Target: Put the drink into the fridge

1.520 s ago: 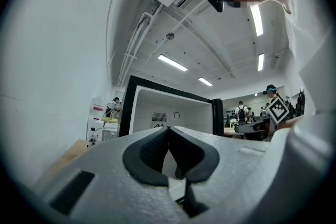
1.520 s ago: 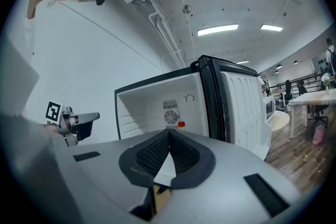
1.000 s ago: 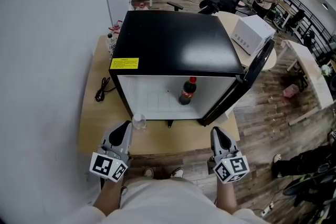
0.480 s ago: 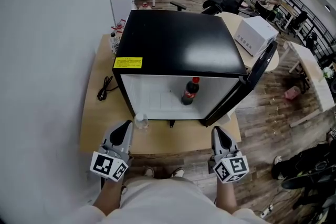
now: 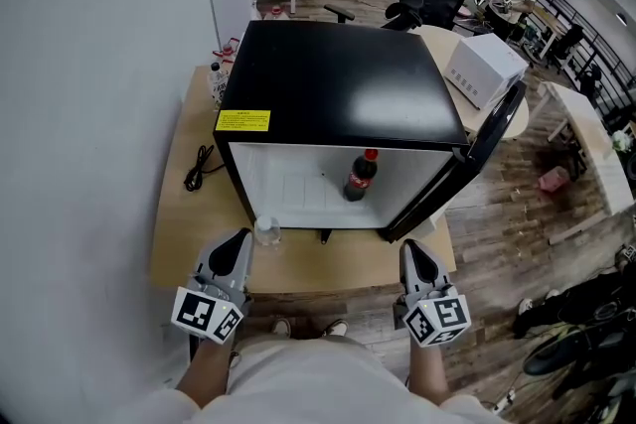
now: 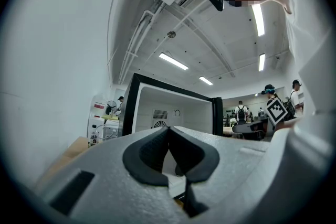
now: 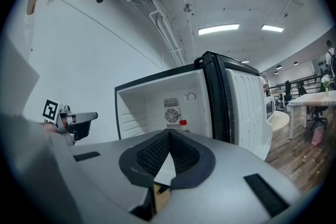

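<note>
A cola bottle (image 5: 359, 176) with a red cap stands upright inside the open black mini fridge (image 5: 338, 99), toward the right of its white interior. Only its red cap (image 7: 182, 123) shows in the right gripper view. The fridge door (image 5: 467, 159) hangs open to the right. My left gripper (image 5: 237, 251) is shut and empty, held near the table's front edge, left of the fridge opening. My right gripper (image 5: 412, 258) is also shut and empty, at the front edge below the door. Both sit well back from the bottle.
A small clear bottle (image 5: 265, 231) stands on the wooden table (image 5: 184, 223) at the fridge's front left corner. A black cable (image 5: 196, 169) lies to the left. A white microwave (image 5: 482, 65) sits behind on the right. People and office chairs fill the background.
The view has shifted slightly; both grippers and the bottle stay where they were.
</note>
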The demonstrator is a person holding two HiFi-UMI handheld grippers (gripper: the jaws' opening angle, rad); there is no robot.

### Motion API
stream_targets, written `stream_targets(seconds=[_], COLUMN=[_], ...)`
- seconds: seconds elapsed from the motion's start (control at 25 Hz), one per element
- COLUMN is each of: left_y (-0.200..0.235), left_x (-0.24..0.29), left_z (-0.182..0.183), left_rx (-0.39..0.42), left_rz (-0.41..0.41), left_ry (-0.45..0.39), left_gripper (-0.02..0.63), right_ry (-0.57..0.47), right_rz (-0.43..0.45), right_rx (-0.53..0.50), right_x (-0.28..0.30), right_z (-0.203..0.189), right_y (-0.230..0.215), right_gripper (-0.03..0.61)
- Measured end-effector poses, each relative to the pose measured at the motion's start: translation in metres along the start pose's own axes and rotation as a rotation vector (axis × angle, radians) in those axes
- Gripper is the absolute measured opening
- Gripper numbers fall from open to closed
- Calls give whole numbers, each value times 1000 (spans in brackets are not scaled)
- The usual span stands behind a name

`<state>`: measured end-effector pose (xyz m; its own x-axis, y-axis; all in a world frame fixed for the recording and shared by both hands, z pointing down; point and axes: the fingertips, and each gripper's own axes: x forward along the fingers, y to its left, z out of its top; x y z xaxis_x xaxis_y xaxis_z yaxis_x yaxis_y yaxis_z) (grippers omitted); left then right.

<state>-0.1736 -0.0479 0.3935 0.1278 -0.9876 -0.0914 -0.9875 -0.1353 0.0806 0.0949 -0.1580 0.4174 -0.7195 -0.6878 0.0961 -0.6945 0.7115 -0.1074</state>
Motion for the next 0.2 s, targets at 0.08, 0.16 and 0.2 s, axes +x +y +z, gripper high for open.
stream_targets(seconds=[0.08,0.16,0.2], left_y=[-1,-1,-2], left_x=[1,2,2], left_z=[-1,-2,-2], left_rx=[-1,-2,-3], left_rz=[0,0,0], left_ry=[2,2,3], left_gripper=[15,15,15], right_ry=[1,4,5], right_rz=[0,-1,-1], right_rx=[0,1,1], right_x=[0,0,0], right_z=[-1,-1,-2], right_y=[-1,-2,-3], right_gripper=[0,0,0])
